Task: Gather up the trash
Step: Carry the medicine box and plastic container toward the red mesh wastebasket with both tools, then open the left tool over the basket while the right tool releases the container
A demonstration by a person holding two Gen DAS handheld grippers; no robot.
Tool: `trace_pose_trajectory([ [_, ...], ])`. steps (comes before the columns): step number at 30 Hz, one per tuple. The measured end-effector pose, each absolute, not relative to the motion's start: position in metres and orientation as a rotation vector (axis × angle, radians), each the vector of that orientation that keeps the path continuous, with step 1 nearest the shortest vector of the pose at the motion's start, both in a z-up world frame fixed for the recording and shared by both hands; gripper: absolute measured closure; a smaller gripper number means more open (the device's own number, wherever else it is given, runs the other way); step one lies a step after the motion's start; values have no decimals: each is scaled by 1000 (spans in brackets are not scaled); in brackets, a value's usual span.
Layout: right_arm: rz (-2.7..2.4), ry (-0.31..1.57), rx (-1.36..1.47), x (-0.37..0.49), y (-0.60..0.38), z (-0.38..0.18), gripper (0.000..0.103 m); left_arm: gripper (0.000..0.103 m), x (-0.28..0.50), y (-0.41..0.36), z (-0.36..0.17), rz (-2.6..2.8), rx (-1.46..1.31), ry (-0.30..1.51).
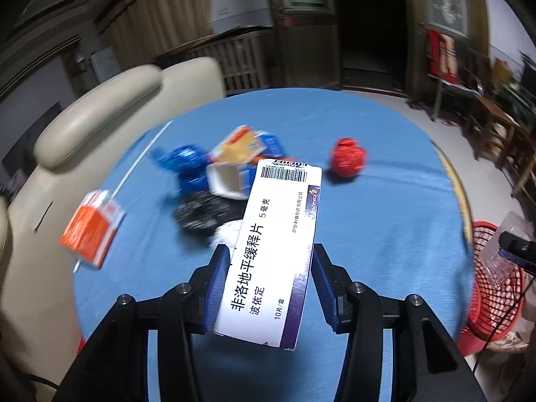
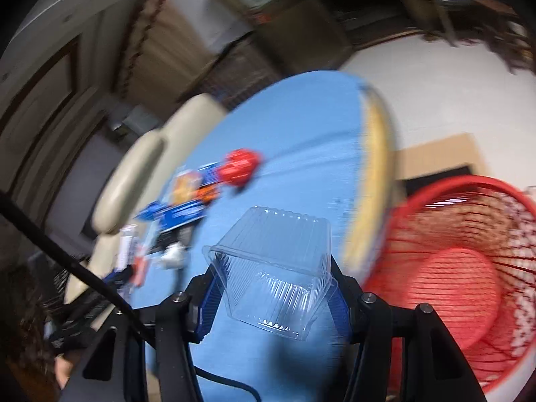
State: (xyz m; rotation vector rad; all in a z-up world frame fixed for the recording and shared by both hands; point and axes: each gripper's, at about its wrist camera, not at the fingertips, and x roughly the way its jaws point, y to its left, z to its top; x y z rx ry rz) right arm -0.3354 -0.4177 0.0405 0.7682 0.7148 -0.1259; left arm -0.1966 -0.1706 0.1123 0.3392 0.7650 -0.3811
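Note:
My left gripper (image 1: pixel 269 258) is shut on a long white and purple medicine box (image 1: pixel 274 251), held lengthwise above the blue table (image 1: pixel 385 201). Behind it lies a trash pile: blue wrappers (image 1: pixel 184 160), an open carton (image 1: pixel 231 181), black and white scraps (image 1: pixel 204 211), an orange box (image 1: pixel 92 231) at the left and a red crumpled ball (image 1: pixel 348 157). My right gripper (image 2: pixel 273 271) is shut on a clear ribbed plastic container (image 2: pixel 274 268), near the table's right edge, beside the red wire basket (image 2: pixel 469 268). That basket (image 1: pixel 495 284) also shows at the right edge of the left wrist view.
A beige padded chair (image 1: pixel 100 117) stands against the table's far left side. A brown cardboard sheet (image 2: pixel 435 154) lies on the floor behind the basket. Dark wooden furniture (image 1: pixel 485 117) lines the right wall. A black cable (image 2: pixel 67 261) crosses the right wrist view at left.

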Motion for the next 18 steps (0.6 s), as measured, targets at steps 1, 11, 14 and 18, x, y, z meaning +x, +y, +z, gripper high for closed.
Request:
trace_pose_trajectory([
  [1,-166,731,772,-345,-430,34,44,52,-200,-177,113,-395,346,762],
  [11,-367,897,918,-389,-506,-39,20,52,-242,-278,106,-624,476,742],
  [14,-390,872,959,-398,-518,-43,20,52,-257,-304,99,-689,522,749],
  [18,-417,817,953,-411,-530,-33,20,52,-278,-340,87,-782,584,764],
])
